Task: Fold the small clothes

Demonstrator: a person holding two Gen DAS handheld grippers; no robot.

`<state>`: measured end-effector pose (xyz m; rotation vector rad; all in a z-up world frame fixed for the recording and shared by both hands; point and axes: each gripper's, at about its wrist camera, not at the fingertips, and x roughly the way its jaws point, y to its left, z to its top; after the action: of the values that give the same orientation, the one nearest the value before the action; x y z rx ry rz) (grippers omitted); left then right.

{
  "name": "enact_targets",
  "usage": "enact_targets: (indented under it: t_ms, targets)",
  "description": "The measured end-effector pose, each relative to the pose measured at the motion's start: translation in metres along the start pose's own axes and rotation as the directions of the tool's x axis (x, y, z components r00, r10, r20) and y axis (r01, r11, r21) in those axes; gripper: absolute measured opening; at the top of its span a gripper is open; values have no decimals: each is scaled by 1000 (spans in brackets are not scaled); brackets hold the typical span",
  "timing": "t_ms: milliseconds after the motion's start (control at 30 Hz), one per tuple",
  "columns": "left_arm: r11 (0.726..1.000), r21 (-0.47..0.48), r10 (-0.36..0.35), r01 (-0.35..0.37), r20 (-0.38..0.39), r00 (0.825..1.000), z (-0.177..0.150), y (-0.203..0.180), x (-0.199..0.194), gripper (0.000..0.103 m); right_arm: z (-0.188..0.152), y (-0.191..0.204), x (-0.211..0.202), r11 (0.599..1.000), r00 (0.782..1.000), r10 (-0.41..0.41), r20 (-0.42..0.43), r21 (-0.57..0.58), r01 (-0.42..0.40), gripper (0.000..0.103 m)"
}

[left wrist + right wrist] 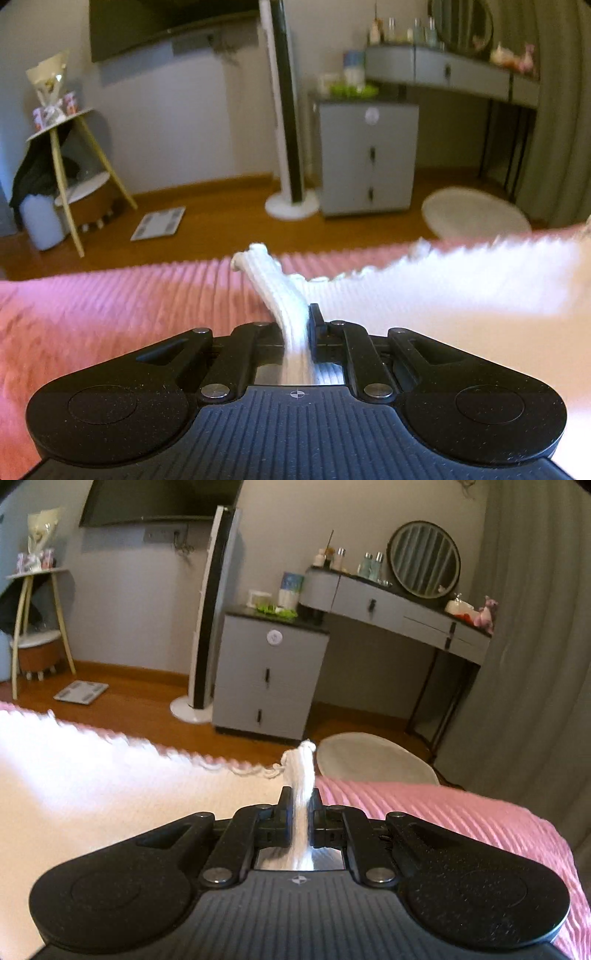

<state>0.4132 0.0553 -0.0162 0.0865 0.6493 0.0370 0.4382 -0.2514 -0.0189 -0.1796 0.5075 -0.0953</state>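
The left gripper (301,325) is pinching a bunched corner of a white knitted garment (443,288), its jaws pressed close together with the ribbed cloth squeezed into a narrow rope between them. The right gripper (300,806) is doing the same at the other end, clamping a thin twist of the white garment (129,775) so that a small tuft is sticking out past its tips.

Between the two grips the garment is stretching sideways as one wide white band, lying on or just above a pink ribbed bedspread (110,306); the cloth is blurred there, so whether it is touching the bed all along is hard to say.

Judging by how tightly it is gathering in the jaws, the knit is looking soft, light and limp, with no stiffness to hold a fold by itself. It is probably stretching a little under pull, so a gentle, even tension from both corners seems wise. The rough ribbing should be giving the pads good bite, and slipping seems unlikely. Corners or the hem edge are looking like the best places to hold, as they are now.

The garment is plain white or cream, ribbed lengthwise, with a wavy, scalloped edge (255,771) along its far side. Beyond the bed, a wooden floor (221,214) and grey drawers (269,679) are showing.
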Motion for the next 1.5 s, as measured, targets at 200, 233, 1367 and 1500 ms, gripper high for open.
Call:
enact_targets:
  t_ms: [200,233,1367,1500]
  targets:
    - [995,51,84,-82,-38,996,-7,0,11,42,-3,-12,11,997,996,-51,-72,60,56,45]
    - [994,51,99,-97,-38,994,-6,0,8,47,-2,-14,8,995,994,-74,-84,67,80,59]
    - [966,-111,-240,233,-49,970,-91,81,-246,81,-37,14,-315,803,990,134,-41,590,-84,43]
    - [948,-227,-248,225,-79,966,-93,100,-231,80,-35,13,-302,772,987,158,-42,628,-97,41]
